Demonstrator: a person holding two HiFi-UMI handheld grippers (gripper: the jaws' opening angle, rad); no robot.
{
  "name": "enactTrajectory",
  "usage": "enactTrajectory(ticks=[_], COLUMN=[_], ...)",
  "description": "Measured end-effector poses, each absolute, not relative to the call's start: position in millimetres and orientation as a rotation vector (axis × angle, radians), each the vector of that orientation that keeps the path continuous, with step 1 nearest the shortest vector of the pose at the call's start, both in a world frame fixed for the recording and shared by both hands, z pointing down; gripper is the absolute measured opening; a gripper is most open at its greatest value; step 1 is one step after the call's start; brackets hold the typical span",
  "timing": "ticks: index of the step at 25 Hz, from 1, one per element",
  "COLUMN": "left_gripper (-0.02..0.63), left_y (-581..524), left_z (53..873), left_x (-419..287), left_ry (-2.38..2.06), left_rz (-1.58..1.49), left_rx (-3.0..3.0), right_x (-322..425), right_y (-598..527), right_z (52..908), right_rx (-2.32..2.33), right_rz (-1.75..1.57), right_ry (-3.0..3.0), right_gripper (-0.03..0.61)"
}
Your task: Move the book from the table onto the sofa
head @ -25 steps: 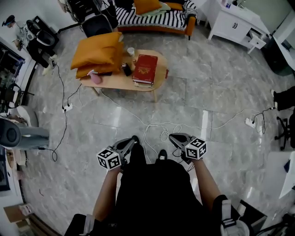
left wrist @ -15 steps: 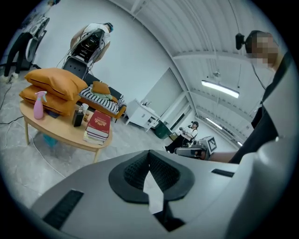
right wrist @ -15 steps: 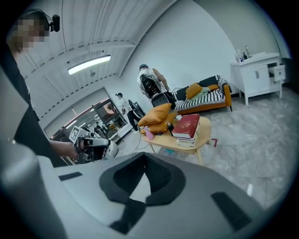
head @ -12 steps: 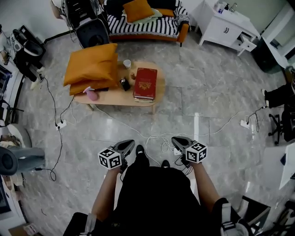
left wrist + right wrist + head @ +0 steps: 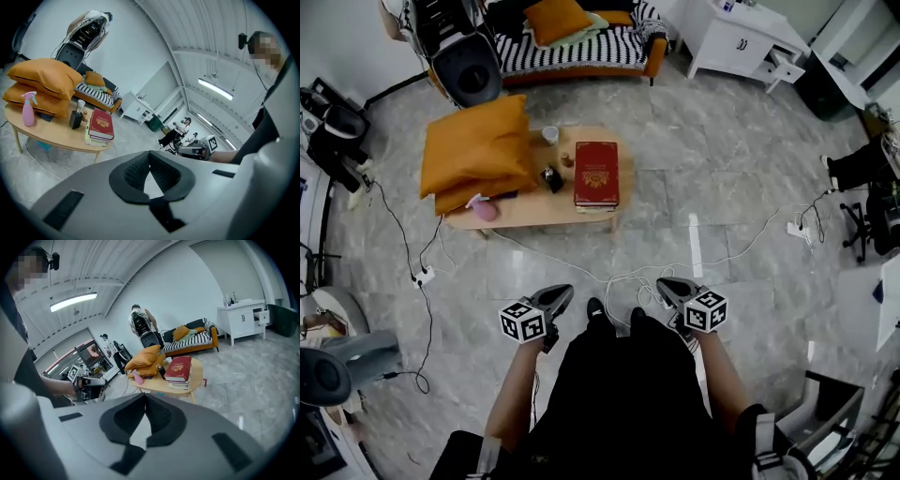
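The grey left gripper and right gripper are both closed and empty. They are carried low at the waist, probably because the red hardback book lies well ahead, atop other books on the oval wooden table, short of the striped sofa. A second ago the table lay farther off.

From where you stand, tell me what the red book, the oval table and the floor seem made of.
Thick red book: likely a matte cloth or leatherette hardcover, given its gold stamped emblem.
Oval tan table: apparently smooth wood or veneer; even pale top.
Grey veined floor: polished stone or marble-look tile; seams and glare show.
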State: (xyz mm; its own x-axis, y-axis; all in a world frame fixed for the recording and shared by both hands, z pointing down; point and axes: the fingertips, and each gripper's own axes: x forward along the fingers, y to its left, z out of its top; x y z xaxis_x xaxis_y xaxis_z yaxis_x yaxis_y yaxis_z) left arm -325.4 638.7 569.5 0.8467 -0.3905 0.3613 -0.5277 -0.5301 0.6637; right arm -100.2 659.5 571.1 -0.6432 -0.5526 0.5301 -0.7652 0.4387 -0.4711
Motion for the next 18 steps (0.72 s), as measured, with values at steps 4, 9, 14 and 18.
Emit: enactTrajectory(ticks=[4, 9, 14, 18], left_gripper=[0.011, 0.011, 0.011, 0.011], left_y=[634, 633, 624, 607], left_z=[573, 568, 572, 573], left_x=[-331, -332, -346, -357], left_ry=[-0.665, -0.672, -0.71, -0.762], left_rz=[0.205, 0.184, 0.194, 0.198], left_rx=[2.184, 2.176, 2.153, 2.133], right_x=[-108, -116, -133, -138], right_y=[649, 628, 597, 571], right_z=[570, 567, 567, 579], right_rx=[1.136, 1.103, 1.056, 1.022], right_rz=[1.005, 0.977, 0.956, 0.977], right_ry=[-2.402, -2.414, -2.446, -2.451], right_gripper=[0.008, 0.008, 0.008, 0.008])
